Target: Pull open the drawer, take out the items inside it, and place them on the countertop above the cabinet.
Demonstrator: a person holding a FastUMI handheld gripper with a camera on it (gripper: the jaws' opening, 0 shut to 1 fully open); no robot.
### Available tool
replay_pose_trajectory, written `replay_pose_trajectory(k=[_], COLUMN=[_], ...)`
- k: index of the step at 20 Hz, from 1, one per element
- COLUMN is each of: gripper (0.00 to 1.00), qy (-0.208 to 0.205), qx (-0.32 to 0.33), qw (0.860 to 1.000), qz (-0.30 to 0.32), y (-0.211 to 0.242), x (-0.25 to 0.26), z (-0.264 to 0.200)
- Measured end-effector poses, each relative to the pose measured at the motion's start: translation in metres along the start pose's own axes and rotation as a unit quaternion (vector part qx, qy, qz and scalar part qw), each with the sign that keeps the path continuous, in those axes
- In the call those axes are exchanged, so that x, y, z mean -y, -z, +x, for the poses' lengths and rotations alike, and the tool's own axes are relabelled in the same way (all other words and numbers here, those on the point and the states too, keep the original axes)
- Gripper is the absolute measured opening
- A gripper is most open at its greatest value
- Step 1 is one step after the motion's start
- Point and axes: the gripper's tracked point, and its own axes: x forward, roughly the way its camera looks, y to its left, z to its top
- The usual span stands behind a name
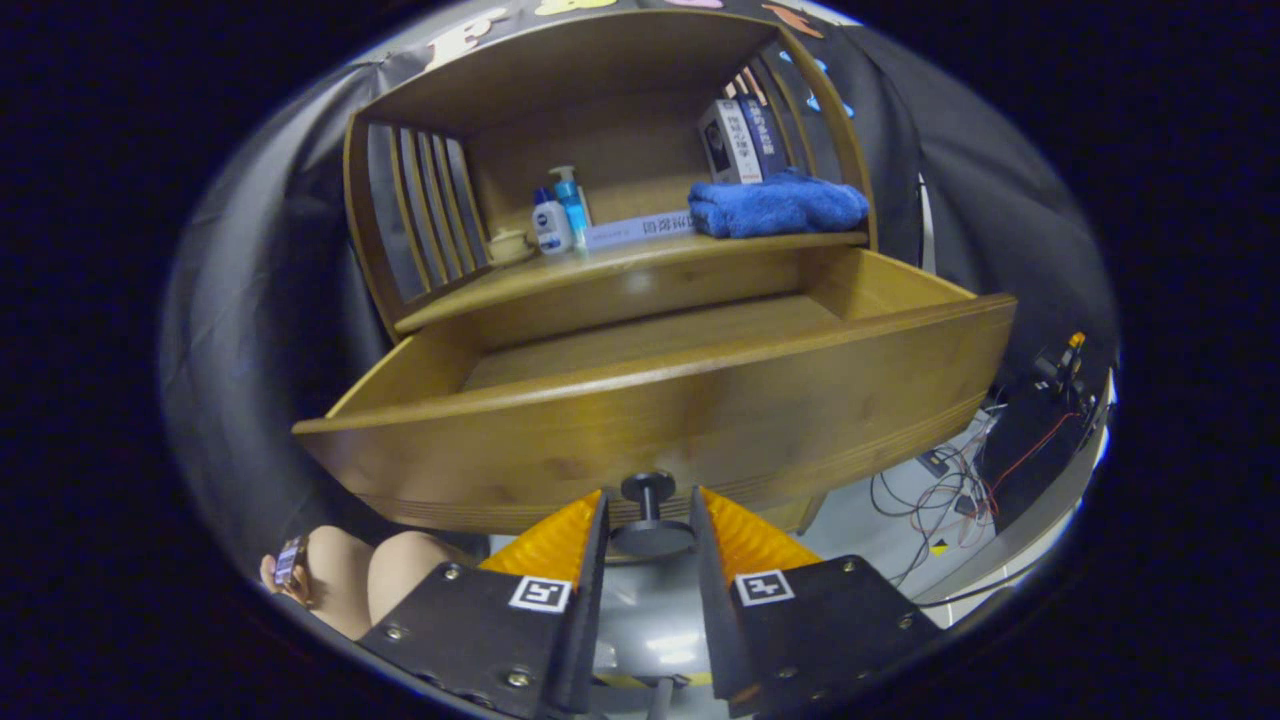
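The wooden drawer [700, 420] of the cabinet stands pulled far out toward me, its front panel just above my fingers. From this low angle I see part of the drawer's bare floor [650, 345]; anything lying in it is hidden behind the front. The dark round knob [650, 538] on the drawer front sits between my fingers, and both press its sides. My gripper [649, 497] is shut on that knob. The countertop [640, 268] runs above and behind the drawer.
On the countertop stand a folded blue towel [778, 207], two small bottles [560, 215], a flat white box [640, 230], an upright box [735, 140] and a small cup [508, 245]. A person's knees [370, 590] sit below left. Cables [950, 490] lie on the floor at right.
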Motion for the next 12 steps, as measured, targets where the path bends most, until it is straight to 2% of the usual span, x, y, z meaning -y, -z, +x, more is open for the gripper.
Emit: replay_pose_trajectory(k=[3, 7, 10, 12], gripper=[0.45, 0.45, 0.46, 0.46], qy=[0.003, 0.004, -0.005, -0.019], qx=[0.04, 0.054, 0.034, -0.01], qw=[0.999, 0.998, 0.996, 0.997], qz=[0.003, -0.045, -0.082, -0.07], y=[-0.042, -0.089, -0.112, -0.11], x=[0.003, -0.002, -0.011, -0.018], z=[-0.03, -0.039, -0.009, 0.016])
